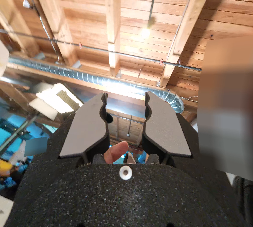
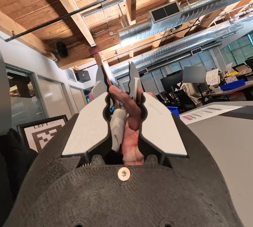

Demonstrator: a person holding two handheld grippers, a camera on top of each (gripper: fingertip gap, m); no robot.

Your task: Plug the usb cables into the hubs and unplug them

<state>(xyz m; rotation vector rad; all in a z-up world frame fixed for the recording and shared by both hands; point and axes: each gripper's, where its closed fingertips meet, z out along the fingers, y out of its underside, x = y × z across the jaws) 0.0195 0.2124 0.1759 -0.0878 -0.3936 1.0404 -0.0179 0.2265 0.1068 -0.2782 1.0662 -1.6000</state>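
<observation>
Left wrist view, tongs (image 1: 125, 96) gaping, ceilingward, table hidden

A wooden beamed ceiling (image 1: 87, 19) is seen overhead, crossed by silver ducting (image 2: 171, 50). Windows (image 2: 235, 50) are placed at three o'clock above desks (image 2: 232, 87); a white wall (image 2: 31, 55) at nine.

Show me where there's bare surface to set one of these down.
One free patch: the grey top at the right of the right wrist view, bordered by the white label strip behind and the right gripper on its left. The far desk is crowded with blue bins. The left wrist view shows mostly ceiling.
</observation>
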